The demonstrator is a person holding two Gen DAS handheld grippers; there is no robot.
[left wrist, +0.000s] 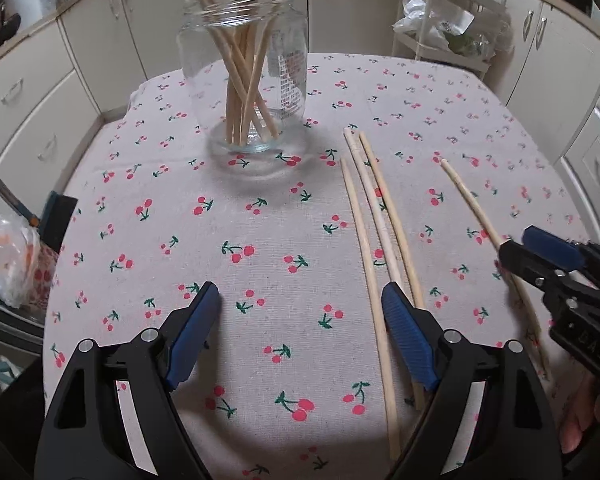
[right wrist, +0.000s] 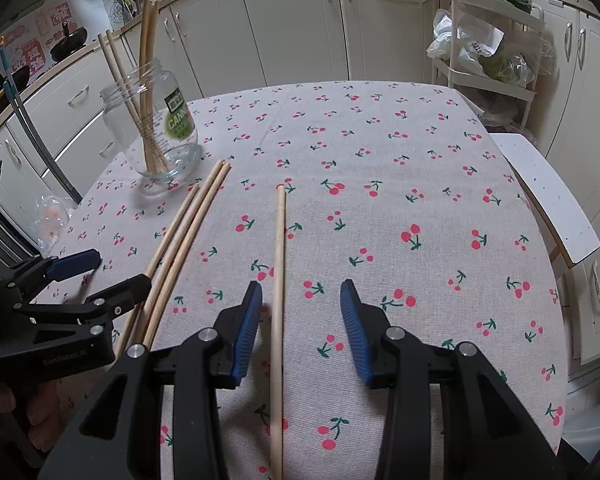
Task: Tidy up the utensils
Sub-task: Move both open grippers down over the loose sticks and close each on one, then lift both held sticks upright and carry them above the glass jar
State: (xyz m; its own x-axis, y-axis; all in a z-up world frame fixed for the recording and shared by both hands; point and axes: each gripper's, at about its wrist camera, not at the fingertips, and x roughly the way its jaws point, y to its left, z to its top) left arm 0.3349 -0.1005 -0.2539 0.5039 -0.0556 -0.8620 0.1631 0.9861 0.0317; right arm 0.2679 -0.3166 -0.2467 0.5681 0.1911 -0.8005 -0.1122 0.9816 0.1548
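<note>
From the left wrist view, the left gripper point(left wrist: 300, 300) hangs wide open over the cherry-print table point(left wrist: 260, 240) with nothing in it, its right finger sitting right over the three loose chopsticks point(left wrist: 374, 216) that lie bunched side by side near the middle of the table. The glass jar point(left wrist: 244, 80) stands upright toward the far edge, already holding a fan of sticks leaning every which way. Off to the right, the single chopstick point(left wrist: 470, 204) lies on its own, well apart from the bunch, and the right gripper point(left wrist: 512, 252) is down at its near half; can't tell from here how open it is. Over on the right wrist view it's clearer: the right gripper point(right wrist: 300, 300) is spread wide, holding nothing, straddling the single chopstick point(right wrist: 279, 280), which sits closer to the left finger than the right. That stick runs long-axis straight from the near edge toward the far edge, one tip pointing away at the far side. My take: slide the claw a touch left so the stick is centred, drop until the pads nearly touch the cloth, then close gently, since a thin round stick will probably roll or pivot otherwise.
</note>
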